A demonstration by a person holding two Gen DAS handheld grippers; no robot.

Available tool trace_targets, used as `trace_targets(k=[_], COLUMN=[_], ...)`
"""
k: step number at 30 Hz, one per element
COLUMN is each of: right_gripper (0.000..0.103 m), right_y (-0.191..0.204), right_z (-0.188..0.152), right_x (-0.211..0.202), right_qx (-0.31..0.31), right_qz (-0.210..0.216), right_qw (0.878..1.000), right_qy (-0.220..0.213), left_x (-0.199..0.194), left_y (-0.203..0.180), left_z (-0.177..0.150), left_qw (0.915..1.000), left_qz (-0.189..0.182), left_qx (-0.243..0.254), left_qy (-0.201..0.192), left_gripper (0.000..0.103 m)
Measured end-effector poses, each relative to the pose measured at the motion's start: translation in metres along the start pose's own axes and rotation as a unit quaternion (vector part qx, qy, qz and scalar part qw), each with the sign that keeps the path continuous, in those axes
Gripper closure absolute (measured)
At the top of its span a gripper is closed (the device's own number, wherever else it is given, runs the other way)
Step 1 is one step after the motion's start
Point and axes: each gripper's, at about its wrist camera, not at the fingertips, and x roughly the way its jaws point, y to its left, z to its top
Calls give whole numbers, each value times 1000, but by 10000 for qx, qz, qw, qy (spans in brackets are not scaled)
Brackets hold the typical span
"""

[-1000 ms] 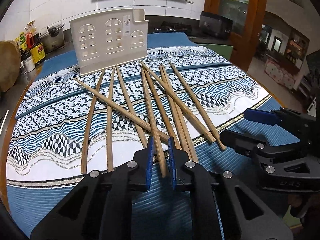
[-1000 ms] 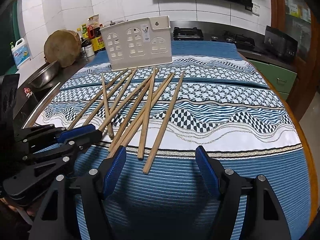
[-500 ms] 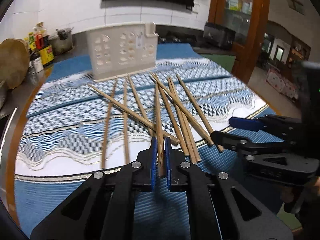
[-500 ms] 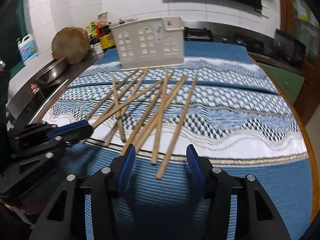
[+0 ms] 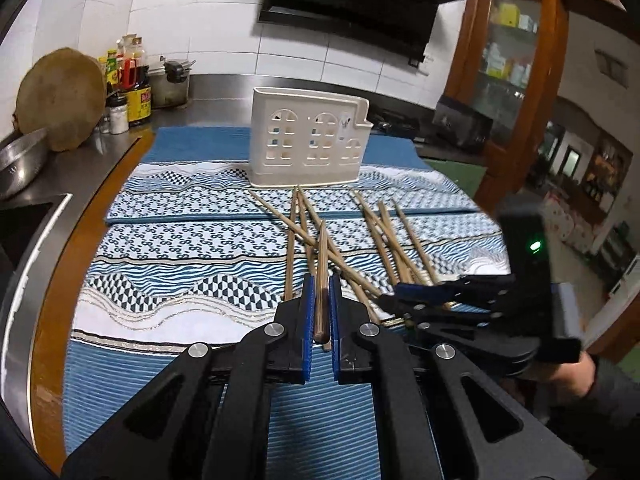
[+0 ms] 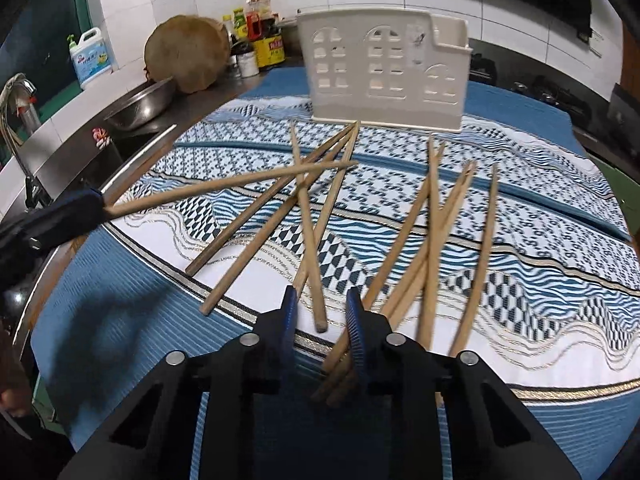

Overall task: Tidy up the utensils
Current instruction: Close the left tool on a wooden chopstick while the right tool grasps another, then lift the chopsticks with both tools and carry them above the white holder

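Nearest the camera, the left gripper (image 5: 321, 316) is clamped on one chopstick (image 5: 321, 264), its far end raised off the patterned cloth (image 5: 168, 240). The right gripper (image 6: 320, 316) has just been closing; its blue pads straddle the near ends of loose chopsticks (image 6: 432, 240) without pressing them. Beyond, more chopsticks lie fanned and crossing. Farthest stands the white utensil holder (image 5: 308, 140), upright.

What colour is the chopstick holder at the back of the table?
Cream white, with window-shaped cut-outs like a little house: the chopstick holder shows best in the right wrist view.
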Motion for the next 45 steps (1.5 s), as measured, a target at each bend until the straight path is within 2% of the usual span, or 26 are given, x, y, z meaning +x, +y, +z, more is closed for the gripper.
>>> trace_targets(k=[6, 10, 16, 27, 35, 45], right_gripper=[81, 94, 96, 96, 96, 96], right_y=[2, -3, -3, -5, -23, -41], right_z=[4, 5, 4, 23, 54, 103], right_x=[13, 17, 12, -68, -115, -168], right_qx=[-6, 120, 170, 109, 39, -110], right_qz=[-27, 2, 34, 226, 271, 64], right_qw=[10000, 9999, 9998, 9968, 9950, 9906], right_qy=[53, 98, 6, -759, -963, -1363], left_x=[-4, -11, -15, -42, -56, -43], left_y=[6, 11, 15, 7, 8, 12], left_z=[3, 6, 7, 24, 63, 100], left_qw=[9998, 9996, 9995, 9988, 9967, 9969], left_qz=[-167, -187, -196, -56, 85, 153], left_qx=[-107, -129, -137, 35, 248, 336], left_qy=[-94, -168, -199, -494, -763, -694], left_gripper=[98, 98, 98, 98, 98, 98])
